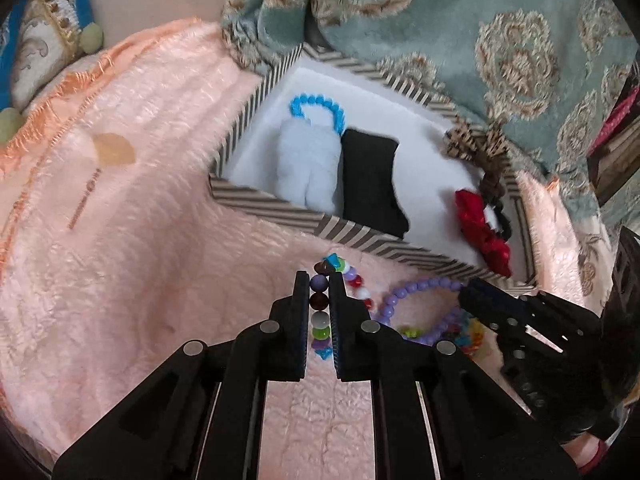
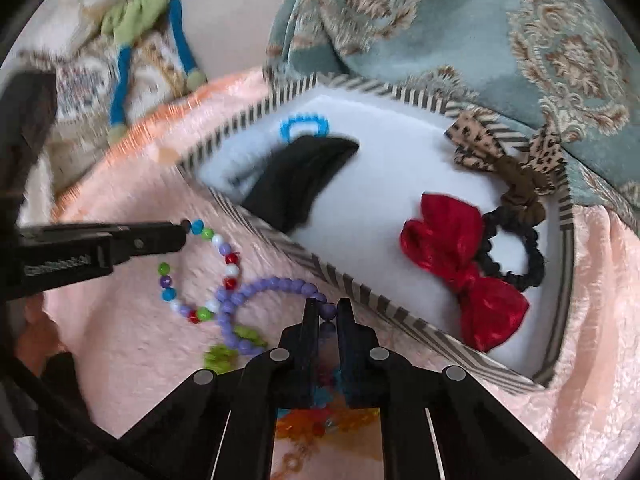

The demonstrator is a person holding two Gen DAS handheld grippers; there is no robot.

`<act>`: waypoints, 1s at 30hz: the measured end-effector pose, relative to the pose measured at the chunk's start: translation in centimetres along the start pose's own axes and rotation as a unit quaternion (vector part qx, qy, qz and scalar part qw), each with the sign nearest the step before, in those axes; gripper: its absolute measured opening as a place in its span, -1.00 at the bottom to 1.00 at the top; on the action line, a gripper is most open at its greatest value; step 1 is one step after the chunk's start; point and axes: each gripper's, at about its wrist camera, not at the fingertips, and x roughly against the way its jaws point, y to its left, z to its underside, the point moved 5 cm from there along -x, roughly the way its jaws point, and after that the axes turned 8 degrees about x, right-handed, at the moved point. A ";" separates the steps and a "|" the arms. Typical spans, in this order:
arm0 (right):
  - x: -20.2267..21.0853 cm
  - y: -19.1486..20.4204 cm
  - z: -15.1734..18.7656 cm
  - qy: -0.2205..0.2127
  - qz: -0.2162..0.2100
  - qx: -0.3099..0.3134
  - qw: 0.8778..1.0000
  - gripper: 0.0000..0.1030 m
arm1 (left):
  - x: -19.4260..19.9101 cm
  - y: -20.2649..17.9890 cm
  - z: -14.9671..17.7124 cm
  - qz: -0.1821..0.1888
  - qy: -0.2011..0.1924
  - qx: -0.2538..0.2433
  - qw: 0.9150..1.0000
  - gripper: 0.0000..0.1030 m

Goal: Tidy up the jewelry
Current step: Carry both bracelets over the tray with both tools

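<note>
On the pink plush blanket (image 1: 140, 240), just beside the striped box's (image 1: 360, 236) near wall: my left gripper (image 1: 320, 280) pinches the multicoloured bead bracelet (image 2: 224, 256), right gripper (image 2: 328, 308) pinches the lilac bead bracelet (image 2: 256, 292). Both look light, floppy, slippery; grip across beads.

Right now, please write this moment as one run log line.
left gripper: shut on multicolour bracelet | right gripper: shut on purple bracelet | striped box: blue bracelet inside

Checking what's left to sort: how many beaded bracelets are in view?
3, possibly more hidden: blue bracelet inside the striped box; multicolored bracelet in the left gripper; purple bracelet in the right gripper.
</note>
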 end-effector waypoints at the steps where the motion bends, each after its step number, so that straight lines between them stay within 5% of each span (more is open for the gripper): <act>1: 0.8 -0.1 -0.1 -0.008 -0.006 -0.005 1.000 -0.85 | 0.5 -0.2 -0.1 0.003 -0.004 -0.001 1.000 -0.84; 30: 11.2 -1.8 -3.9 -0.088 0.014 -0.009 0.996 -0.85 | 7.1 -3.9 -3.1 0.009 -0.064 -0.033 0.997 -0.84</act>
